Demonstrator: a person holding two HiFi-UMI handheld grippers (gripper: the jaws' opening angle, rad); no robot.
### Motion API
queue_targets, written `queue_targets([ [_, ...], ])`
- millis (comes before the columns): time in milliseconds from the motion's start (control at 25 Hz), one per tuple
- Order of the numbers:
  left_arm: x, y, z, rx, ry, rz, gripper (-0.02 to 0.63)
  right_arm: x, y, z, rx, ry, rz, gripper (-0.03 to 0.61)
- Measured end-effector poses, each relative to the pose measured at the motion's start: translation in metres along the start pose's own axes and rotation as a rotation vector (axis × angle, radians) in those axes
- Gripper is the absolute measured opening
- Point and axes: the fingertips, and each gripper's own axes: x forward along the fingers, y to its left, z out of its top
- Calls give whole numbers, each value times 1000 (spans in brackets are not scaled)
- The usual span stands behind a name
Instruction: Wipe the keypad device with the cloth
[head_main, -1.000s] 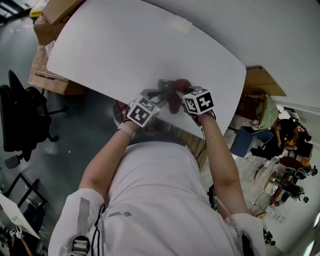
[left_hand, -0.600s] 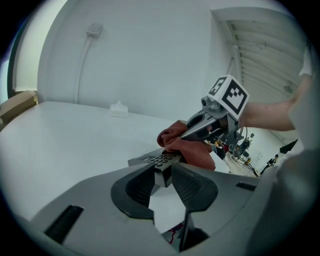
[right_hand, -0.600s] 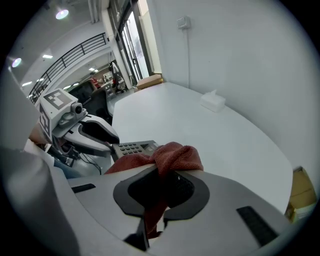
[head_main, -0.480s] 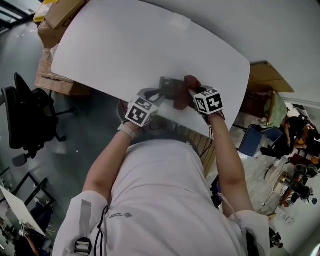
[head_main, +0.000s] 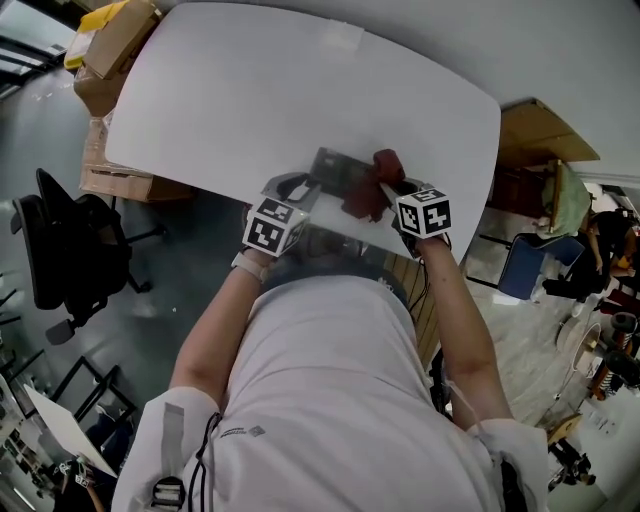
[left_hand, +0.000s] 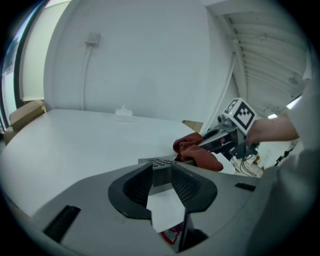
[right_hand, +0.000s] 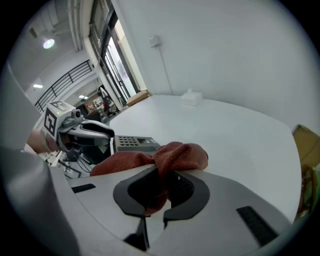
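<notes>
The left gripper (left_hand: 161, 171), whose jaws have just been closing, clamps the near end of the keypad device (left_hand: 160, 162) on the white tabletop (left_hand: 75, 140), while the right gripper (right_hand: 162, 179) pinches the reddish-brown cloth (right_hand: 176, 152), bunched just beyond its tips beside that device.

The cloth (head_main: 366, 196) covers the right end of the keypad device (head_main: 333, 168) in the head view, and the keys are way too small to read. The left gripper (left_hand: 161, 175) hides its near end too.
</notes>
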Motion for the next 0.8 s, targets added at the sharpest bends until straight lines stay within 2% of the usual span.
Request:
queue_targets([
  [120, -12, -7, 5, -67, -51, 5, 98, -2, 11, -4, -8, -17, 21, 46],
  [200, -16, -11, 7, -74, -67, 14, 98, -1, 21, -4, -25, -26, 38, 46],
  [240, -16, -14, 7, -51, -66, 20, 98, -1, 26, -3, -33, -30, 49, 46],
  [360, -10, -23, 7, 89, -35, 28, 98, -2, 41, 4, -54, -54, 90, 46],
  [440, -4, -27, 9, 144, -26, 16, 98, -3, 50, 11, -70, -75, 123, 46],
  [560, 2, -26, 11, 142, -26, -3, 97, -1, 66, 19, -119, -81, 167, 46],
  [680, 10, -24, 9, 149, -7, -5, 76, 6, 75, 24, -194, -74, 175, 46],
  [800, 11, -14, 7, 105, -12, 10, 21, 16, 83, 25, -225, -61, 187, 46],
])
